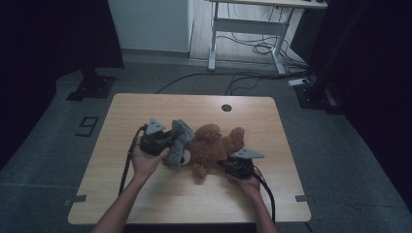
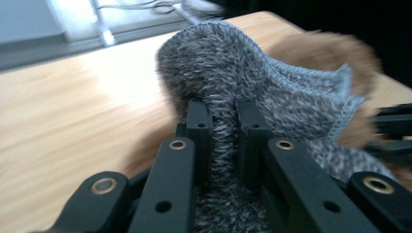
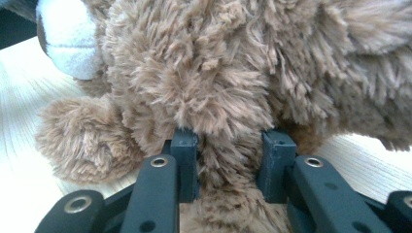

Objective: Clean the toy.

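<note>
With the left tongs (image 2: 221, 121) clenched on the grey knit hat (image 2: 243, 73) and the right tongs (image 3: 228, 150) grasping the brown teddy bear (image 1: 214, 143) mid-worktop (image 1: 145, 199), a hard tug could slip the fuzzy knit free.

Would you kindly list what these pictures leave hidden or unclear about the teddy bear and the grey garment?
- Teddy bear: its face, high view, hidden by the grey knit garment.
- Garment's type: left gripper view, bunched and blurred.
- Bear's limb in the right hand-held gripper: right gripper view, too close to tell which.
- Left hand-held gripper: garment's far end cut off.
</note>
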{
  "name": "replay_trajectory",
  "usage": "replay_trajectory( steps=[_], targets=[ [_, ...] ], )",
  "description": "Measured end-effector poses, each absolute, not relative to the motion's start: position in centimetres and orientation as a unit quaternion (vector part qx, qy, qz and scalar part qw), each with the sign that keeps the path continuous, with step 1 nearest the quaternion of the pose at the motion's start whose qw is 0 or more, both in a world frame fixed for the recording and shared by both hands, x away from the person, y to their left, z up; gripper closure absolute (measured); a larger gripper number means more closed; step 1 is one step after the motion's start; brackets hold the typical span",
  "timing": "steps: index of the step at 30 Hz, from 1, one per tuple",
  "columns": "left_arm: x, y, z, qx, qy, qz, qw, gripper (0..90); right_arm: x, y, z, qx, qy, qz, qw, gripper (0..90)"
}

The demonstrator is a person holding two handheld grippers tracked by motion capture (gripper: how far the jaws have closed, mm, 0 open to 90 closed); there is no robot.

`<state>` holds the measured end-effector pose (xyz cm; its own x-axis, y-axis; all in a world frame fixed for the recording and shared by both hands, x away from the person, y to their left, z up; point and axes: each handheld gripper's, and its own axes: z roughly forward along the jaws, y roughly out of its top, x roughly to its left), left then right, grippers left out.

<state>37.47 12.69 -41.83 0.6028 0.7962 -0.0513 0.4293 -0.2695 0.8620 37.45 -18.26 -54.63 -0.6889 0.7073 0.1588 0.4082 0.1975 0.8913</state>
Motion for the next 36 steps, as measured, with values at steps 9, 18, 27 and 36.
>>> replay_trajectory(
  steps=[9, 18, 27, 36],
  targets=[
    [37.7, 2.3, -42.8, 0.808, 0.33, 0.141, 0.467, 78.9, 37.5, -18.4, -54.7, 0.368, 0.758, 0.519, 0.143, 66.0],
    [38.7, -0.2, -44.4, 0.836, 0.321, 0.197, 0.398, 78.8, 37.4, -18.3, -54.7, 0.371, 0.756, 0.52, 0.144, 66.1],
    [39.0, 6.9, -45.2, 0.811, 0.38, 0.203, 0.397, 78.8, 37.3, -18.3, -54.8, 0.37, 0.754, 0.523, 0.146, 66.1],
    [39.1, 14.8, -45.2, 0.775, 0.432, 0.195, 0.418, 78.7, 37.2, -18.2, -54.8, 0.368, 0.755, 0.523, 0.145, 66.1]
  ],
)
